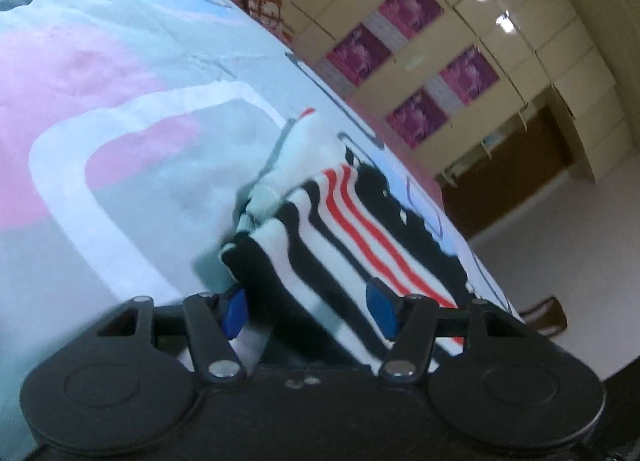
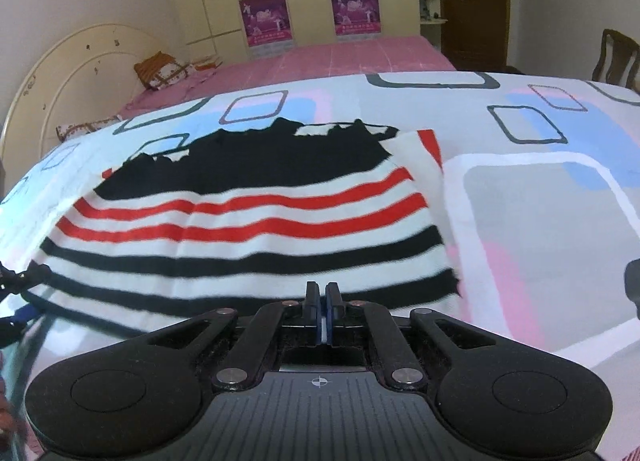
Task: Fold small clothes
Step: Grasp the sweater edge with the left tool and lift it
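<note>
Fingers of the left gripper (image 1: 308, 311) stand apart around an edge of the striped garment (image 2: 248, 221), not visibly pinching it; the right gripper (image 2: 321, 301) is closed at its near hem, whether on cloth I cannot tell. It lies on the patterned sheet (image 2: 540, 201), seemingly mid-fold; next, the left must close and carry its edge across.

One striped garment (image 2: 248, 221) at 12 o'clock, one patterned sheet (image 2: 540, 221), four purple posters (image 2: 266, 17), two grippers, one chair (image 2: 616, 57)

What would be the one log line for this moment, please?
left gripper: open around striped garment edge | right gripper: shut at near hem | patterned sheet underneath
</note>
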`<state>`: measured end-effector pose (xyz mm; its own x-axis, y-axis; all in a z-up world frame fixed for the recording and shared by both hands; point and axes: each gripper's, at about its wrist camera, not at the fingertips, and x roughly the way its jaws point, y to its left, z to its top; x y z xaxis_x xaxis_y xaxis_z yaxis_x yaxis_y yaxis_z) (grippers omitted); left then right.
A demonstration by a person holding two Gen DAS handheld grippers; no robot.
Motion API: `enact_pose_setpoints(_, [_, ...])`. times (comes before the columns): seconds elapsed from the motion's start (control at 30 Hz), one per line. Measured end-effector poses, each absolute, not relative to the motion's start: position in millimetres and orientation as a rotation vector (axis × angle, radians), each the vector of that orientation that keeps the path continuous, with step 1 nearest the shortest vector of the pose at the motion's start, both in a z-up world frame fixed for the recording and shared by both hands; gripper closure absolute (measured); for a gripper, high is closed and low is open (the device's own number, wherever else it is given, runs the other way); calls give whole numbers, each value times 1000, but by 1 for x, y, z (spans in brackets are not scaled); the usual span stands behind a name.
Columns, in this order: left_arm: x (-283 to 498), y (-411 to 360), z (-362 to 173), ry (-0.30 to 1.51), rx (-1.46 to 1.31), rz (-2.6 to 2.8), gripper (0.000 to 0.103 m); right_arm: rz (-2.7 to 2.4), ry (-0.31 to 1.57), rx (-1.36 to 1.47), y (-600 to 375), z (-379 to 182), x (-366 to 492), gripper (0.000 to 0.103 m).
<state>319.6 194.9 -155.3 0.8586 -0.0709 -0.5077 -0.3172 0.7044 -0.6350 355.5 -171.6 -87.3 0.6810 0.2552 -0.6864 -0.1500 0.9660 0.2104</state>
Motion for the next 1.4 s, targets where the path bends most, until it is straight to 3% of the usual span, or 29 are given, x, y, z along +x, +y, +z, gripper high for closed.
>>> enact_pose_setpoints(0.1, [335, 203, -160, 508, -800, 187, 63, 222, 788, 152, -164, -83, 362, 99])
enact_pose_setpoints(0.27, [355, 212, -163, 490, -848, 167, 64, 226, 785, 161, -149, -75, 378, 99])
enact_pose_setpoints(0.33, [359, 215, -165, 490, -869, 158, 72, 243, 785, 152, -136, -73, 387, 99])
enact_pose_setpoints(0.37, [362, 218, -166, 499, -884, 152, 83, 252, 789, 144, -129, -74, 392, 99])
enact_pose_setpoints(0.4, [363, 223, -166, 503, -924, 139, 85, 264, 795, 132, -121, -75, 397, 99])
enact_pose_setpoints(0.5, [356, 225, -152, 441, -946, 83, 85, 291, 788, 104, -100, -75, 407, 99])
enact_pose_setpoints(0.63, [366, 231, -172, 538, -972, 127, 85, 328, 788, 65, -73, -83, 416, 99])
enact_pose_setpoints(0.7, [364, 233, -174, 525, -978, 104, 85, 337, 856, 17, -60, -103, 424, 99])
enact_pose_setpoints(0.93, [368, 229, -166, 512, -938, 103, 85, 338, 829, -2, -59, -116, 425, 99])
enact_pose_setpoints(1.4, [385, 145, -93, 440, -720, 21, 86, 409, 803, 184, -107, -104, 426, 99])
